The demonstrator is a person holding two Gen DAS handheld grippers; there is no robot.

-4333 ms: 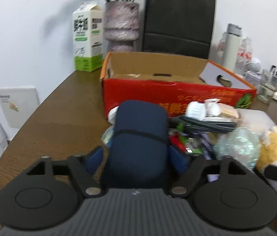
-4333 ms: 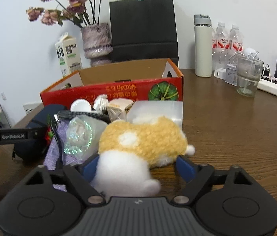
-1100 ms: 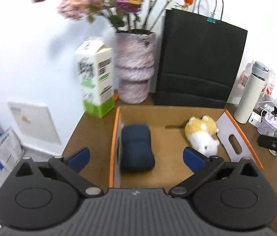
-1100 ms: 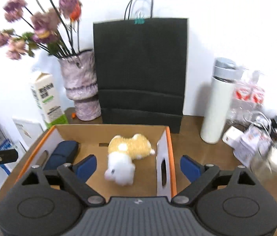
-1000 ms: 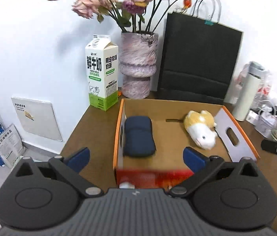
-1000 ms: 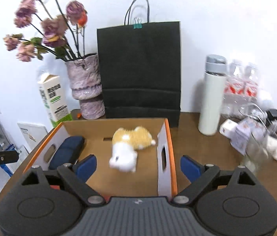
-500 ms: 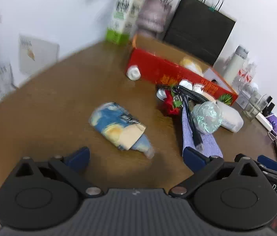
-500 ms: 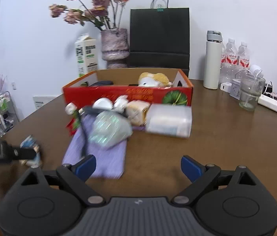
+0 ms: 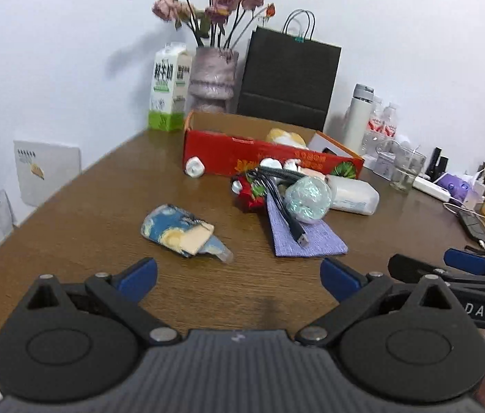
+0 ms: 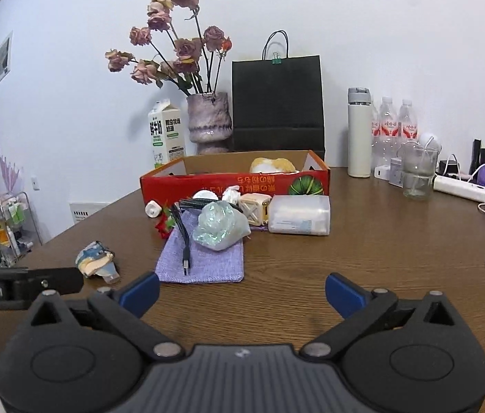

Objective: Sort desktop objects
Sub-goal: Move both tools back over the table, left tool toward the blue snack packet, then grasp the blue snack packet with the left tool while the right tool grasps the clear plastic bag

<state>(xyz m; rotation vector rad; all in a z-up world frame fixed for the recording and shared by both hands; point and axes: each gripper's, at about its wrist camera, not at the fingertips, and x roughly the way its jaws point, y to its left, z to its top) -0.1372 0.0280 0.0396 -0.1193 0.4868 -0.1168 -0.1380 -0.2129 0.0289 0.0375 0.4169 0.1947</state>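
My left gripper [image 9: 238, 277] is open and empty, low over the table's near edge. My right gripper [image 10: 240, 290] is open and empty beside it. The red cardboard box [image 9: 259, 158] [image 10: 235, 180] stands at the back with the yellow plush toy [image 10: 271, 165] inside. In front of it lie a blue-and-yellow pouch [image 9: 179, 229] [image 10: 96, 258], a purple cloth bag [image 10: 203, 258] with a black USB cable [image 10: 182, 237] on it, a shiny wrapped ball [image 10: 220, 227], a white plastic case [image 10: 299, 215], a small beige box [image 10: 254, 208] and a red item [image 9: 251, 194].
A milk carton [image 10: 166, 134], a vase of dried roses [image 10: 209, 122] and a black paper bag [image 10: 277, 103] stand behind the box. A white flask [image 10: 359, 130], water bottles, a glass [image 10: 416, 172], a power strip and cables fill the right side.
Both grippers let go of the navy case and the plush toy in the box, then drew back from above the box to the table's near side. Both are open.
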